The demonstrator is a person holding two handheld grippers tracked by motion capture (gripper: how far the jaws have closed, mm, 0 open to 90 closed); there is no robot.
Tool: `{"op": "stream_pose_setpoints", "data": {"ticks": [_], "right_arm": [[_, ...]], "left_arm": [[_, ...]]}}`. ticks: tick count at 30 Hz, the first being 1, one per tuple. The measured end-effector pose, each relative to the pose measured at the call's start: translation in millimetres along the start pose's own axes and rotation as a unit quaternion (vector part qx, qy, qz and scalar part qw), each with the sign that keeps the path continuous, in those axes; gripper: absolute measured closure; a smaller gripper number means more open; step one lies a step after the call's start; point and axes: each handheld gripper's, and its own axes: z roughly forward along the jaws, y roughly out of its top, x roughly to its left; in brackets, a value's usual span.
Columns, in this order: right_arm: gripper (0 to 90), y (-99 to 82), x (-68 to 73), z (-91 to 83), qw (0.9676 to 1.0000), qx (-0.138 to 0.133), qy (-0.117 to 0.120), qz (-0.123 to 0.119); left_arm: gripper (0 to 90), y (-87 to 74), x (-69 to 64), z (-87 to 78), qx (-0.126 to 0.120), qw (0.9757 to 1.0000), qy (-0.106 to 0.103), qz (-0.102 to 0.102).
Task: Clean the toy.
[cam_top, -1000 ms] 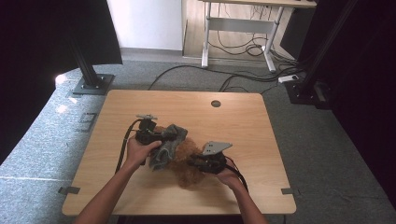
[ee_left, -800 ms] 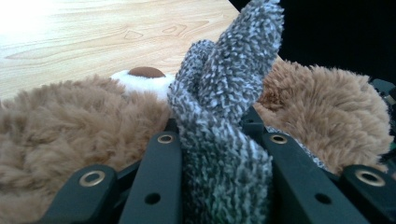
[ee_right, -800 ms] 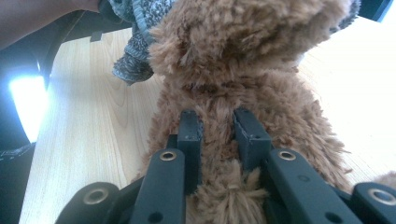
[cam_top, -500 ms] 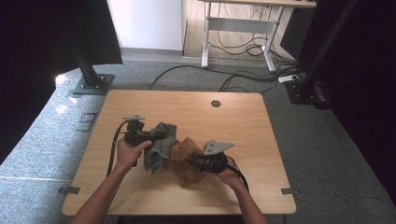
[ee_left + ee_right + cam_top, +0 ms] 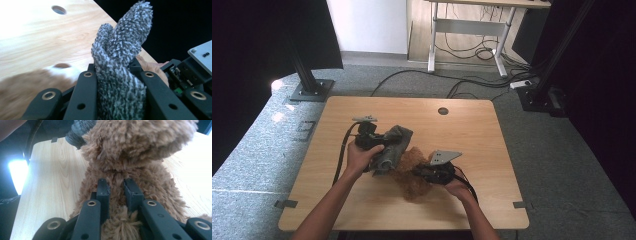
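The teddy (image 5: 412, 175) is warm brown all over, its plush a shade lighter at the tips in the right gripper view (image 5: 130, 152). The cloth (image 5: 391, 145) is grey, and in the left gripper view (image 5: 120, 62) it shows a fine speckle of white and dark grey. Both the left gripper (image 5: 377, 145) and the right gripper (image 5: 424, 172) are black, with brass-coloured rings around their jaw screws; the right one carries a pale grey plate. The tabletop (image 5: 472, 130) is light wood with a faint straight grain. The floor (image 5: 562, 150) is grey-green carpet.

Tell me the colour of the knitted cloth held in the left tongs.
Speckled grey and white knitted cloth, clearest in the left gripper view.
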Motion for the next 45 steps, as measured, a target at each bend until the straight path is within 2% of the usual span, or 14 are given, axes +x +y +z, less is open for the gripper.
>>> {"op": "stream_pose_setpoints", "data": {"ticks": [4, 8, 10, 13, 16, 20, 27, 30, 32, 34, 38, 40, 42, 45], "right_arm": [[76.7, 0.9, 0.2, 1.2, 1.0, 0.002, -0.001, -0.004], [73.6, 0.3, 1.2, 0.8, 1.0, 0.002, -0.002, -0.003], [71.0, -0.1, 2.8, 0.8, 1.0, -0.001, -0.005, -0.002], [58.8, 1.1, 6.4, -1.1, 0.9998, -0.012, -0.017, 0.002], [51.2, 3.8, 9.3, -13.8, 0.9985, -0.038, -0.035, 0.019], [45.0, 1.0, 9.3, -34.9, 0.995, -0.063, -0.064, 0.043], [28.2, -11.9, 15.5, -52.3, 0.991, -0.042, -0.115, 0.054], [19.2, -17.6, 12.8, -52.6, 0.9879, -0.018, -0.126, 0.088], [19.2, -25.6, 12.3, -49.3, 0.9885, -0.008, -0.099, 0.114], [21.5, -29.8, 14.8, -43.0, 0.9901, 0.003, -0.076, 0.118], [36.3, -26.8, 22.0, -31.5, 0.9941, 0.0, -0.045, 0.098], [47.6, -24.4, 23.0, -30.4, 0.9953, -0.002, -0.044, 0.086], [54.7, -24.4, 20.9, -31.0, 0.9949, 0.002, -0.049, 0.088], [58.7, -26.1, 16.4, -32.9, 0.9934, 0.001, -0.075, 0.087]], "left_arm": [[75.7, -1.5, -1.3, 23.1, 0.034, 0.9994, -0.009, -0.005], [75.8, -9.6, 3.8, 39.0, 0.072, 0.9972, 0.018, -0.006], [76.0, -12.0, 7.1, 37.8, 0.072, 0.997, 0.027, -0.011], [76.1, -17.8, 11.7, 35.1, 0.075, 0.9966, 0.032, -0.017], [76.2, -25.3, 14.5, 31.4, 0.072, 0.9966, 0.035, -0.018], [76.3, -34.8, 18.2, 24.2, 0.059, 0.9976, 0.024, -0.029], [76.5, -48.9, 14.7, 13.5, 0.041, 0.9987, 0.017, -0.026], [76.5, -56.8, 15.5, 7.1, 0.028, 0.9991, 0.012, -0.03], [76.5, -62.1, 17.1, 3.6, 0.019, 0.9992, 0.005, -0.036], [76.5, -66.4, 18.5, 1.3, 0.012, 0.9992, -0.001, -0.038], [76.6, -70.4, 19.0, -0.3, 0.007, 0.9992, -0.001, -0.039], [76.6, -70.6, 19.9, -0.3, 0.007, 0.9992, -0.004, -0.039], [76.6, -70.6, 19.8, 0.5, 0.004, 0.9992, -0.004, -0.039], [76.6, -70.4, 17.1, 4.6, -0.005, 0.9994, -0.001, -0.036]]}}
